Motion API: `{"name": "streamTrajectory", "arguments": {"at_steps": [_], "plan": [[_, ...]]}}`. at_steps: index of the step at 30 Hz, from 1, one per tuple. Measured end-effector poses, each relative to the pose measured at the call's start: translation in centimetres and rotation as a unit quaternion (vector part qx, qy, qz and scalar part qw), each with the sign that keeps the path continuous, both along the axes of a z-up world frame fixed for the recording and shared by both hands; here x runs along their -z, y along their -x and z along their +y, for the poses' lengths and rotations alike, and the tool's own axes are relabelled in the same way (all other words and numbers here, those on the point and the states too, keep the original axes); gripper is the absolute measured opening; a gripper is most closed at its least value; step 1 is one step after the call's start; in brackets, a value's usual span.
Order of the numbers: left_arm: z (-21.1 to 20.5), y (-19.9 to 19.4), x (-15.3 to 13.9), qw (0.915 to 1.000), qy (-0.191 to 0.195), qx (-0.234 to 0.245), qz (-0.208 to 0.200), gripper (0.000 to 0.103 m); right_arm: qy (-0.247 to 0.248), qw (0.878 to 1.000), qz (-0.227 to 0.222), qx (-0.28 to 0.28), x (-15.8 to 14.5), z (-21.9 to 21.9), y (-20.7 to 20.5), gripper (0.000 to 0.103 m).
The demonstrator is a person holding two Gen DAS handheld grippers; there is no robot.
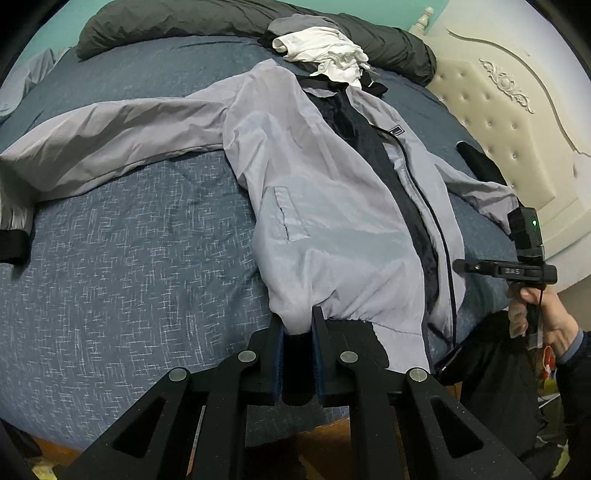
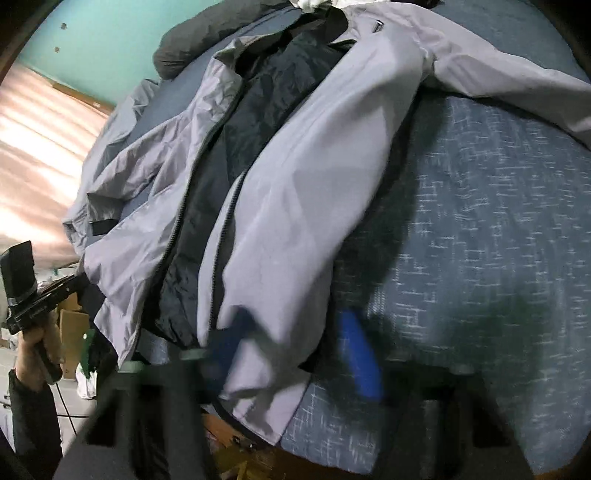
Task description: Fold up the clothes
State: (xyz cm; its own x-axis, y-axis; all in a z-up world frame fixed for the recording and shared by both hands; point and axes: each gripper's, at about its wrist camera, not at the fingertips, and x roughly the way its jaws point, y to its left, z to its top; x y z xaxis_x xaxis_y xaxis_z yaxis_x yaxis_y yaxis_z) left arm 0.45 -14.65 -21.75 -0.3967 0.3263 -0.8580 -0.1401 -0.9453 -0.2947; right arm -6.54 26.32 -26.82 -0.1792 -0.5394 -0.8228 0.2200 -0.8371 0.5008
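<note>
One grey jacket (image 1: 332, 206) on bed (image 1: 129, 277) | left hand-held gripper (image 1: 298, 325) pinching hem | right hand-held gripper (image 2: 295, 354) wide

Your left wrist view is sharp and evenly lit by soft indoor light, with gentle shadows in the jacket (image 1: 332, 206) folds. Your right wrist view is motion-blurred, worst along the bottom, with a washed-out glowing curtain (image 2: 40, 147) at left. Both bend strongly toward dark rounded corners.

Teal wall (image 2: 103, 48), bed with blue patterned cover (image 1: 129, 277), cream tufted headboard (image 1: 509, 122), dark rolled duvet (image 1: 177, 26), pale curtain (image 2: 40, 140), tiled floor.
</note>
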Motion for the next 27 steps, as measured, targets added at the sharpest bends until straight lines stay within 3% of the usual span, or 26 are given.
{"name": "streamTrajectory", "arguments": {"at_steps": [1, 3, 10, 16, 21, 27], "plan": [[0.0, 0.0, -0.3, 1.0, -0.001, 0.001, 0.003, 0.013, 0.0, 1.0, 0.008, 0.002, -0.4, 0.0, 0.0, 0.009], [0.1, -0.1, -1.0, 1.0, -0.002, 0.002, 0.008, 0.013, -0.003, 1.0, 0.027, -0.001, -1.8, 0.3, -0.1, 0.003], [0.3, -0.3, -3.5, 0.9995, -0.015, 0.005, 0.028, 0.013, -0.045, 0.996, 0.078, 0.002, -9.3, 3.2, 0.5, 0.002], [0.8, -0.6, -4.9, 0.9991, -0.02, 0.009, 0.035, 0.013, -0.094, 0.993, 0.077, 0.017, -13.8, 6.4, 1.1, 0.002], [-0.4, -0.7, -4.4, 0.9992, -0.026, -0.008, 0.03, 0.013, -0.159, 0.985, 0.062, 0.038, -11.2, 8.2, 2.3, 0.002], [-2.1, -0.9, -3.6, 0.9991, -0.028, -0.023, 0.021, 0.013, -0.183, 0.976, 0.06, 0.104, -10.4, 14.0, 3.5, 0.002]]}}
